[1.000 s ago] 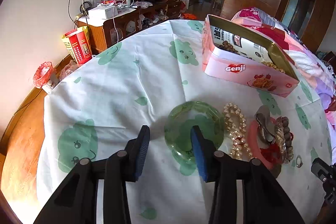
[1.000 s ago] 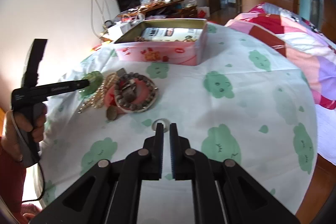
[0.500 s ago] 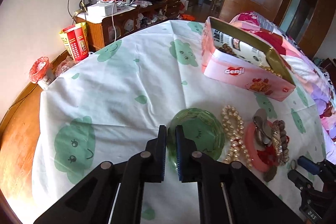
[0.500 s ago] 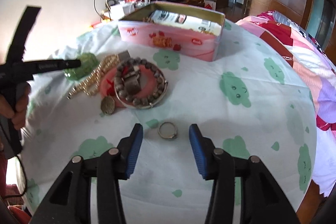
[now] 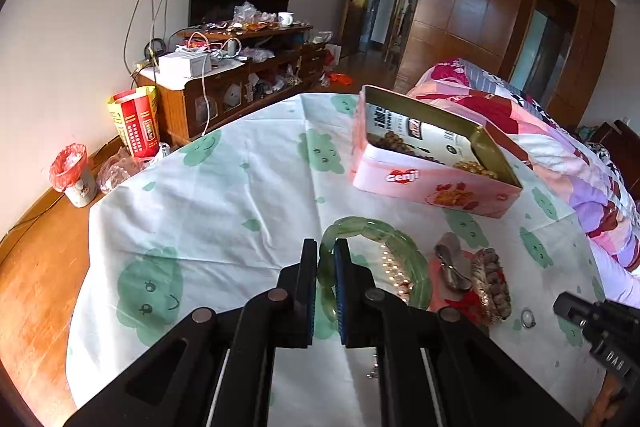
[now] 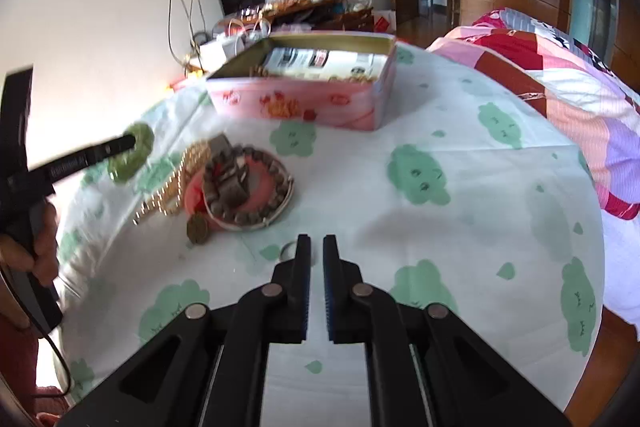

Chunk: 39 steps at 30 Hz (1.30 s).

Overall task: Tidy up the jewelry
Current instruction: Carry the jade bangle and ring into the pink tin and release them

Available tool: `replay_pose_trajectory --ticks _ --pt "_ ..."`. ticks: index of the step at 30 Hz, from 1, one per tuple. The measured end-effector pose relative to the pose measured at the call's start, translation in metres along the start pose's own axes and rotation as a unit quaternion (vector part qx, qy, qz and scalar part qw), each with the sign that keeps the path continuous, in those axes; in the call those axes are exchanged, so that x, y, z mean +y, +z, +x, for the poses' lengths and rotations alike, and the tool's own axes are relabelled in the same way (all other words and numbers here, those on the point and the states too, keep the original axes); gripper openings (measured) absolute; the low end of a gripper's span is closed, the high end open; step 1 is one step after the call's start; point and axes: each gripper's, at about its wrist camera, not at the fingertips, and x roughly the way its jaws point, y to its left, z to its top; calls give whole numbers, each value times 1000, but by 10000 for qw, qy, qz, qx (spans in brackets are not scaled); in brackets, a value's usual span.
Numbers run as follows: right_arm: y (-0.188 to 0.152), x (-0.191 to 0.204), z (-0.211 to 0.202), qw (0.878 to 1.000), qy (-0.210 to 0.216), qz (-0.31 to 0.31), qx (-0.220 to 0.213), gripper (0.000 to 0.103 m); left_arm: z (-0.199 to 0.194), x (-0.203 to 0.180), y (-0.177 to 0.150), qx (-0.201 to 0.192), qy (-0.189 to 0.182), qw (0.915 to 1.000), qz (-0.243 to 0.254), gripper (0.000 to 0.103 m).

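Green stone bangle (image 5: 400,247) pinched in the left gripper (image 5: 326,255) jaws.
Right gripper (image 6: 316,251) jaws just snapped together, empty, small silver ring (image 6: 289,250) beside them.

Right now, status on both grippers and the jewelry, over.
Left gripper shut on green bangle, tilted up off cloth. Right gripper just snapped shut empty; silver ring lies beside its left finger. Pink tin open, path clear.

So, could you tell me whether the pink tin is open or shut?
Open: the pink tin has no lid on, and beads show inside it.
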Motion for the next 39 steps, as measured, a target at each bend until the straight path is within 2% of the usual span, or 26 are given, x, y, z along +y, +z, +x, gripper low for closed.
replay_pose_trajectory --ticks 5,7,11,12,16,18,22,28,34,39 --pt "5 -5 -6 9998 108 110 -112 9 3 0 0 55 -4 10000 -49 7" --pt "6 -3 -2 9996 252 92 9 15 2 1 -2 58 -11 9999 -87 7" --pt "5 7 12 9995 168 -81 237 37 1 1 -3 40 7 9999 -124 7" --pt "4 11 17 9992 137 -174 321 39 1 1 -3 46 7 9999 -120 7" --pt "4 21 29 9974 18 -435 574 38 1 2 -3 65 8 9999 -116 7" --pt "3 25 30 9961 -148 -619 603 29 0 2 -3 59 -3 9999 -124 7" --pt "1 27 29 9947 -283 -789 601 23 1 1 -4 80 0 9999 -131 7" --pt "-1 25 25 9953 -324 -725 556 22 1 -1 -5 29 -21 9999 -124 7" --pt "3 19 8 9983 -200 -519 176 22 -2 -5 -4 -67 -93 9998 -157 7" --pt "24 18 -11 9984 -219 -455 -272 22 -6 -15 7 -202 -258 9995 -44 7"
